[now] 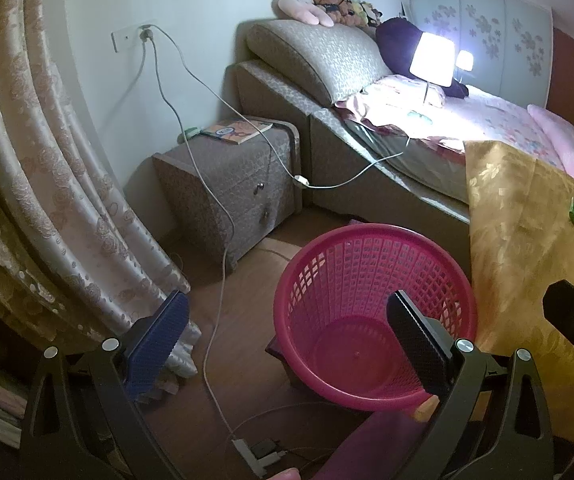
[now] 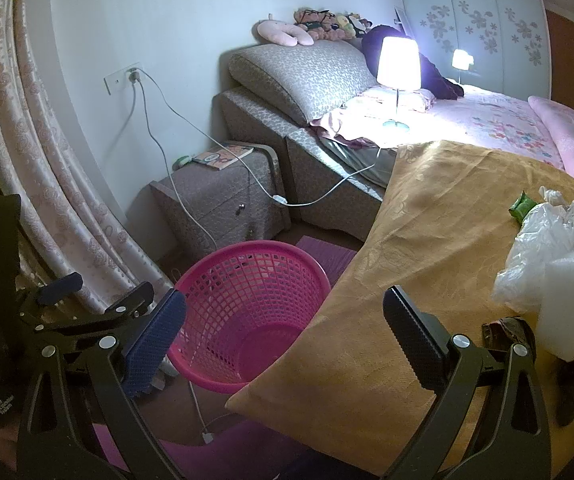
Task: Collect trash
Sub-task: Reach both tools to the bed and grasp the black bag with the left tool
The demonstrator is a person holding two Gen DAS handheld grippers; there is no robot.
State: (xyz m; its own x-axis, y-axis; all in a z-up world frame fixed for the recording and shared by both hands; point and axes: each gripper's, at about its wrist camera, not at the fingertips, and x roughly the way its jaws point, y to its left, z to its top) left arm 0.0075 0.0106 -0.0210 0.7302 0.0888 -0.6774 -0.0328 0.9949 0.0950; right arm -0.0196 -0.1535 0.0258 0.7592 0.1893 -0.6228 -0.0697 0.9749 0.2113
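Left cam: left gripper (image 1: 287, 336) hung wide open, holding nothing, over the empty pink basket (image 1: 371, 276) on wood floor (image 1: 243, 304), nr the nightstand (image 1: 227, 188) & curtain (image 1: 47, 184).

Right cam: right gripper (image 2: 285, 330) also spread, empty, at the gold cloth (image 2: 427, 216) edge; plastic bag (image 2: 539, 248), green wrapper (image 2: 521, 208) & white foam (image 2: 571, 304) lay on it. Lamp (image 2: 399, 64) lit on the bed (image 2: 499, 120).

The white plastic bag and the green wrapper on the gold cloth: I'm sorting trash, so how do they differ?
The white plastic bag is large, puffy and translucent; the green wrapper is small, flat and opaque. The bag lies nearer the right tool, and the wrapper sits behind it, partly hidden. Both rest crumpled on the gold cloth, outside the pink basket.
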